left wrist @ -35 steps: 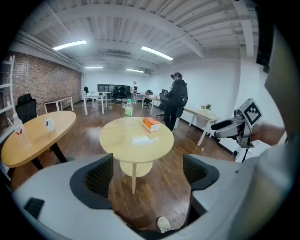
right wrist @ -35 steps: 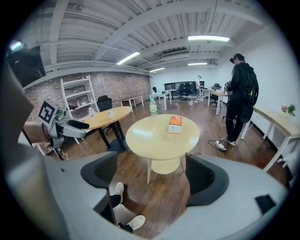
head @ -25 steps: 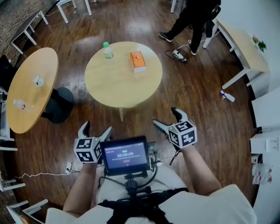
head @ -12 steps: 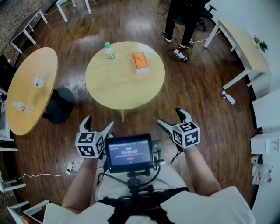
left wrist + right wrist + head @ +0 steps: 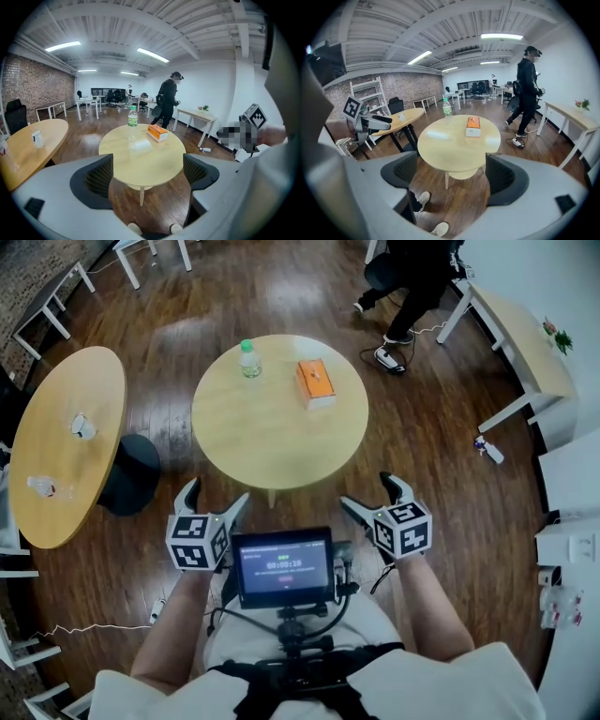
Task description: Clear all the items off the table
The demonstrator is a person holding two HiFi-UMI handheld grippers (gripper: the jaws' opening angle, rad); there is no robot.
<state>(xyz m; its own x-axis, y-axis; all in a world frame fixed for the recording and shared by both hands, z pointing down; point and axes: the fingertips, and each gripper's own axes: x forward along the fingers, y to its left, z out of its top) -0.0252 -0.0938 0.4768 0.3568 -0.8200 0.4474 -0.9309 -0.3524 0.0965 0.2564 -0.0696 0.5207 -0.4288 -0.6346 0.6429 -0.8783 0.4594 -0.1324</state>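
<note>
A round light-wood table [image 5: 272,437] stands ahead of me. On its far side are a clear bottle with a green cap [image 5: 248,359] and an orange tissue box [image 5: 315,382]. The bottle [image 5: 133,116] and the box [image 5: 157,133] show in the left gripper view; in the right gripper view the box [image 5: 473,126] sits right of the bottle [image 5: 447,108]. My left gripper [image 5: 214,501] hovers short of the table's near edge, open and empty. My right gripper [image 5: 374,495] is level with it on the right, also open with nothing between its jaws.
A second oval table [image 5: 66,442] at the left carries a cup [image 5: 83,427] and another small item, with a dark stool [image 5: 131,474] beside it. A person [image 5: 417,277] stands at the far right near a long desk [image 5: 520,338]. A screen [image 5: 283,566] sits on my chest rig.
The round table has come closer and shifted right in the head view. Both grippers have moved forward toward it, jaws unchanged. The person at the back has stepped farther right.
</note>
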